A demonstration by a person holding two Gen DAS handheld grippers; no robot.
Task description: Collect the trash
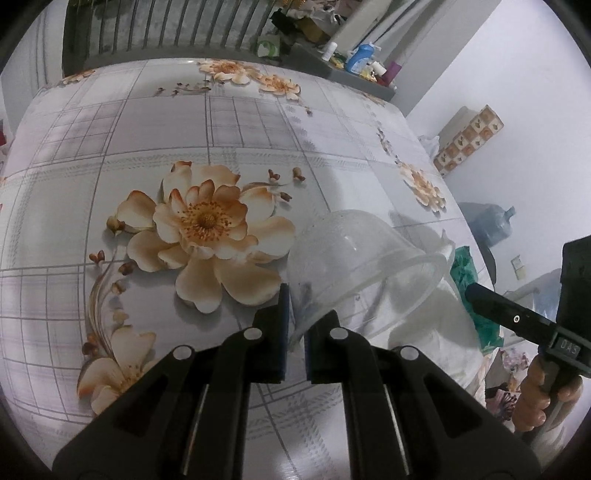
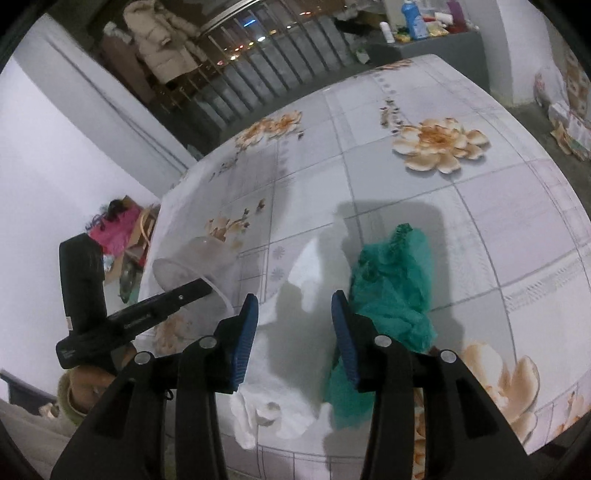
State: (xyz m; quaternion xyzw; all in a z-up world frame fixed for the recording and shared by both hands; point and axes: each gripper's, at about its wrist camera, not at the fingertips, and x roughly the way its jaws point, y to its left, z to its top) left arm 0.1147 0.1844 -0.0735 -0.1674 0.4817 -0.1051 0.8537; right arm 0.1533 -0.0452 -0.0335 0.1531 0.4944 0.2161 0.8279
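Note:
A clear plastic cup [image 1: 354, 258] lies tilted over the floral tablecloth, and my left gripper [image 1: 297, 332] is shut on its wall near the rim. The right wrist view shows the same cup [image 2: 195, 266] at the left with the left gripper's finger [image 2: 181, 297] on it. My right gripper [image 2: 295, 306] stands open above a crumpled white tissue [image 2: 295, 398], with nothing pressed between its pads. A crumpled green plastic bag [image 2: 395, 291] lies against its right finger. In the left wrist view the tissue [image 1: 436, 332] and green bag [image 1: 465, 269] sit at the table's right edge.
The table [image 1: 147, 122] carries a grey checked cloth with orange flowers. Behind it are metal railings [image 1: 166, 29] and a shelf with bottles [image 1: 362, 59]. A water jug [image 1: 491, 221] and a patterned box [image 1: 469, 140] stand off the right edge. A hand [image 1: 535, 395] holds the right gripper's handle.

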